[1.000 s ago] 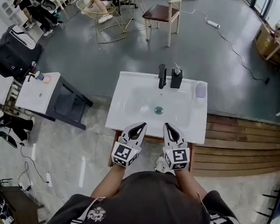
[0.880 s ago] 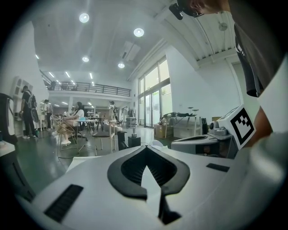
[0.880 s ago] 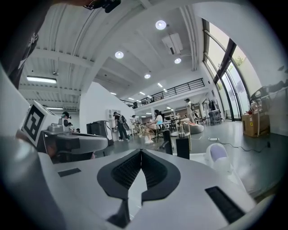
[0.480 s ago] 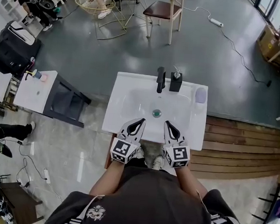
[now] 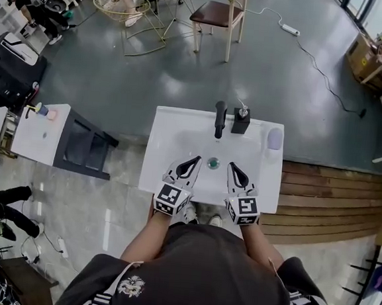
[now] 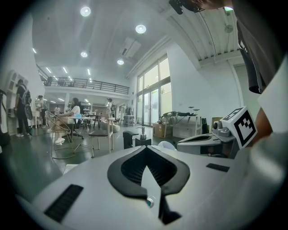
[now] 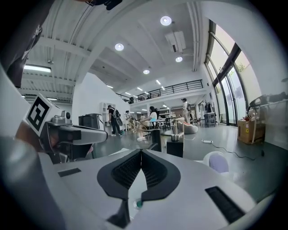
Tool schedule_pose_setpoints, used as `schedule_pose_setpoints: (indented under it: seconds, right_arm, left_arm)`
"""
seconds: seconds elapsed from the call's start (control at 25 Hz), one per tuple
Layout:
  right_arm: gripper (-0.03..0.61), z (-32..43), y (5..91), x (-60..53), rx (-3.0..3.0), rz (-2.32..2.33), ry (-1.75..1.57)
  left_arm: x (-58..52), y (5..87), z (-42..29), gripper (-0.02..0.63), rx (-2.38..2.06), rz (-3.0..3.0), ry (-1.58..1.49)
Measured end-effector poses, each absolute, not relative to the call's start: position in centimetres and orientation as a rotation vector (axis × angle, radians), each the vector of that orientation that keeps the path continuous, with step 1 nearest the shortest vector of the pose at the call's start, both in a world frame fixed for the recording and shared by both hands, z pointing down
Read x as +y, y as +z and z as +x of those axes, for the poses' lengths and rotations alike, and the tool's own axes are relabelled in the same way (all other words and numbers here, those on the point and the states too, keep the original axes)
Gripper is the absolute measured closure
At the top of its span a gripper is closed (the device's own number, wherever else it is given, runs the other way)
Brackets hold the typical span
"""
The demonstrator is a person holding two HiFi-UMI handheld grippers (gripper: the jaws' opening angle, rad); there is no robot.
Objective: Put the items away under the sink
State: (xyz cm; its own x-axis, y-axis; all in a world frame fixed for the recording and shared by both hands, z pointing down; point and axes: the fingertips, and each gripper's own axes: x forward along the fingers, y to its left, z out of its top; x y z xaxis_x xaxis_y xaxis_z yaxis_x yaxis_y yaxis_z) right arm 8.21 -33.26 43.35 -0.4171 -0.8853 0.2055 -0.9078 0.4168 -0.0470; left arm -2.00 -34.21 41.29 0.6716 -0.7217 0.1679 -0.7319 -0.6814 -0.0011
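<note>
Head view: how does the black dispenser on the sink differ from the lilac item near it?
Colour: the dispenser is black, while the lilac item is pale. Shape: the dispenser is boxy with a pump on top; the lilac item is rounded and has no pump. Place: the dispenser stands right beside the faucet; the lilac item sits apart, near the right back corner of the sink. Both rest on the sink's back ledge.

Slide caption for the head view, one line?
Shut, empty left tool and right tool over the white sink, facing faucet, soap dispenser and lilac cup.
</note>
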Motion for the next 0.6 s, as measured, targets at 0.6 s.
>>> schedule_pose_setpoints:
  seconds: [0.6]
  right_arm:
    - [0.552,9.8,45.7,-40.4,-2.365,1.741,0.215]
  left_arm:
    - [-40.6,43.5,-1.8,0.615,-1.157,2.793,0.195]
